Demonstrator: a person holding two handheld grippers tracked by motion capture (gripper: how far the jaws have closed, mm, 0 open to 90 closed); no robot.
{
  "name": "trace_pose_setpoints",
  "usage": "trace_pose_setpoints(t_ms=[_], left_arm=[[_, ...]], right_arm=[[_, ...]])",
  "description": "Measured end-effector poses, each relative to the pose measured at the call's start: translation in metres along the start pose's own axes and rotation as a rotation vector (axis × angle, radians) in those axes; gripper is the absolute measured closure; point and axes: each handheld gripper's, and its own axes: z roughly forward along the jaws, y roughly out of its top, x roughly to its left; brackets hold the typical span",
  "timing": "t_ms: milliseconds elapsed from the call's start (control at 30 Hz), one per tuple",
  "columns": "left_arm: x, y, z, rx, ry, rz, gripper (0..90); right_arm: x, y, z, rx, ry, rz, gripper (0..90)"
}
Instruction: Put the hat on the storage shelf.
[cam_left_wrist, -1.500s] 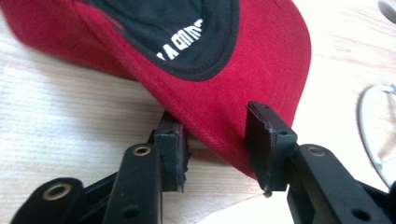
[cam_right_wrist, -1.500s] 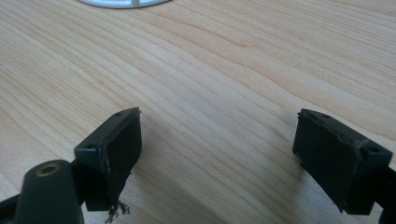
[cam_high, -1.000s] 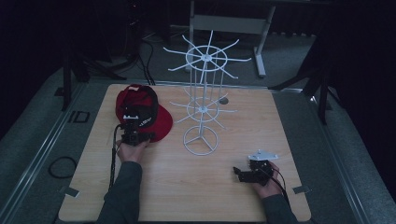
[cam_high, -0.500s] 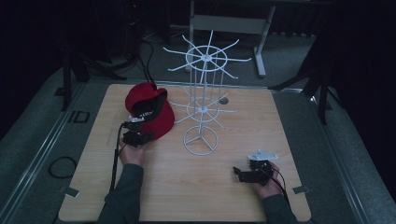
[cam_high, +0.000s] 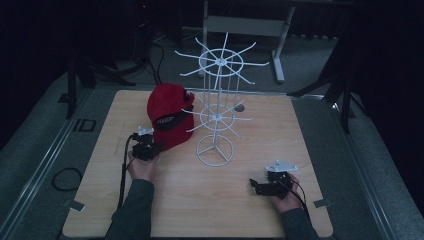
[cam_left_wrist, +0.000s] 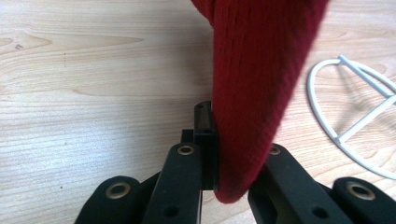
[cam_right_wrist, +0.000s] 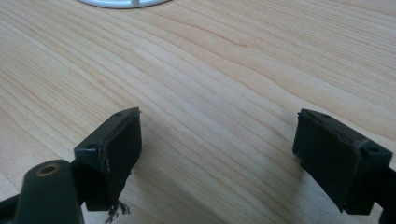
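Red knit beanie (cam_high: 169, 116) sits left of centre in the high view, its lower edge lifted off the wooden bench (cam_high: 240, 210) and its crown leaning toward the white wire rack (cam_high: 216, 107) just beside it to the right. The left tool (cam_high: 148, 148) is below the hat in that view and pinches its hem: in the left gripper view the red ribbed fabric (cam_left_wrist: 254, 88) hangs down from the top of the frame and is clamped between the two black jaws, which have just been closing onto it. The rack's round white base ring (cam_left_wrist: 348, 123) lies at the right edge of that view, apart from the cloth. The right tool (cam_high: 261, 187) rests low at the lower right of the high view, well apart from hat and rack; in the right gripper view its jaws stand spread wide over bare wood with nothing between them.
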Motion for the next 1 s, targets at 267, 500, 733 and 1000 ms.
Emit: trace_pose_setpoints(t_ms=[267, 500, 733, 1000], left_arm=[[0.003, -0.001, -0.009, -0.033, -0.010, -0.024, 86.3], [0.005, 0.003, -0.022, -0.086, -0.008, -0.029, 86.3], [0.007, 0.005, -0.031, -0.124, 0.014, -0.028, 86.1], [0.009, 0.009, -0.043, -0.157, 0.028, -0.045, 86.1]], right_arm=[[0.000, 0.000, 0.000, 0.000, 0.000, 0.000, 15.3], [0.000, 0.000, 0.000, 0.000, 0.000, 0.000, 15.3], [0.000, 0.000, 0.000, 0.000, 0.000, 0.000, 15.3], [0.000, 0.000, 0.000, 0.000, 0.000, 0.000, 15.3]])
